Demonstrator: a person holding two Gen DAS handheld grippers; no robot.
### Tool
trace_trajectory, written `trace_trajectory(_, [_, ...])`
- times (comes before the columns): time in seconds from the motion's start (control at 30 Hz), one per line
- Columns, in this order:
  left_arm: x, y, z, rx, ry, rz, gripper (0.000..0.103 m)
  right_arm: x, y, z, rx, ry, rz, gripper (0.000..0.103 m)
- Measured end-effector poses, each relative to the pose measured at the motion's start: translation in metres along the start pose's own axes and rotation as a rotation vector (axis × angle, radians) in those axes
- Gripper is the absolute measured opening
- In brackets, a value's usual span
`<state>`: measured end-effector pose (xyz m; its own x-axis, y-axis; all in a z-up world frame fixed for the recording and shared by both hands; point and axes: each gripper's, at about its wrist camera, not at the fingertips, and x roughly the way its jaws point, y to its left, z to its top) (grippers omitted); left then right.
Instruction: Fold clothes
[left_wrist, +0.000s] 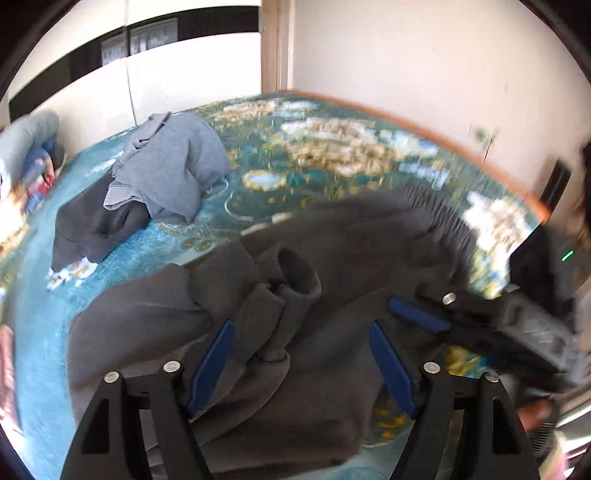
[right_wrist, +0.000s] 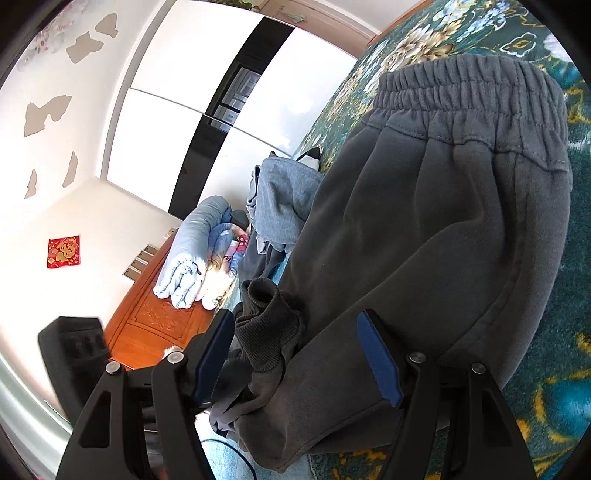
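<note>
Dark grey sweatpants (left_wrist: 351, 236) lie folded on the floral bedspread (left_wrist: 325, 147). Their ribbed cuffs (left_wrist: 280, 295) bunch up just ahead of my left gripper (left_wrist: 301, 369), which is open; its blue pads stand wide on either side of the fabric without pressing it. In the right wrist view the elastic waistband (right_wrist: 472, 85) is at the top and the cuffs (right_wrist: 269, 325) sit by the left pad. My right gripper (right_wrist: 295, 354) is open over the pants' folded leg, and no pinch shows. In the left wrist view the right gripper (left_wrist: 424, 317) rests low on the pants at the right.
A heap of light blue-grey clothes (left_wrist: 166, 173) over a dark garment lies farther up the bed, also seen as the heap (right_wrist: 284, 192). Rolled bedding (right_wrist: 192, 251) rests against the wooden headboard (right_wrist: 155, 321). The bed's orange edge (left_wrist: 443, 129) runs along the wall.
</note>
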<state>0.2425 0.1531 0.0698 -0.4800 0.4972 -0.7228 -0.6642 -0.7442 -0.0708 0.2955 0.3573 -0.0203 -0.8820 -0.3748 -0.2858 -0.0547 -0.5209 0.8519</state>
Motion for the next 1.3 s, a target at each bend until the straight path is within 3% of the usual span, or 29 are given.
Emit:
trace_trajectory(0.03, [-0.006,0.008,0.002,-0.025,-0.022,0.012,0.084,-0.002,0.0,0.0,-0.003,-0.006,-0.003,0.07])
trace_trajectory(0.1, [-0.003,0.031,0.005,-0.102,-0.027,0.132,0.085,-0.006,0.002,0.0,-0.013,-0.021,-0.014,0.07])
trace_trajectory(0.2, [0.014,0.054,0.008,-0.17,-0.012,0.172,0.085,-0.019,0.005,0.0,-0.019,-0.057,-0.028,0.07])
trace_trajectory(0.3, [0.044,0.048,0.005,-0.117,0.036,0.218,0.085,-0.044,0.005,0.002,-0.023,-0.131,-0.059,0.07])
trace_trajectory(0.4, [0.072,0.034,-0.009,-0.06,0.108,0.222,0.085,-0.081,-0.004,0.006,-0.005,-0.261,-0.15,0.07])
trace_trajectory(0.5, [0.08,0.031,-0.015,-0.044,0.103,0.226,0.085,-0.107,-0.021,0.01,0.039,-0.36,-0.236,0.071])
trace_trajectory(0.63, [0.072,0.053,-0.013,-0.11,0.134,0.128,0.085,-0.097,-0.05,0.013,0.134,-0.305,-0.263,0.071])
trace_trajectory(0.8, [0.033,0.092,-0.024,-0.244,0.113,0.019,0.085,-0.075,-0.044,0.02,0.084,-0.253,-0.312,0.071])
trace_trajectory(1.13, [-0.05,0.183,-0.084,-0.379,0.064,0.115,0.085,-0.048,-0.04,0.047,0.139,-0.244,-0.342,0.073])
trace_trajectory(1.17, [-0.056,0.192,-0.09,-0.398,0.06,0.118,0.085,-0.047,-0.036,0.049,0.149,-0.245,-0.352,0.07])
trace_trajectory(1.23, [-0.066,0.209,-0.102,-0.435,0.054,0.116,0.085,-0.046,-0.023,0.053,0.145,-0.244,-0.388,0.046])
trace_trajectory(1.3, [-0.073,0.224,-0.113,-0.464,0.048,0.109,0.085,-0.047,0.003,0.057,0.076,-0.239,-0.407,0.041])
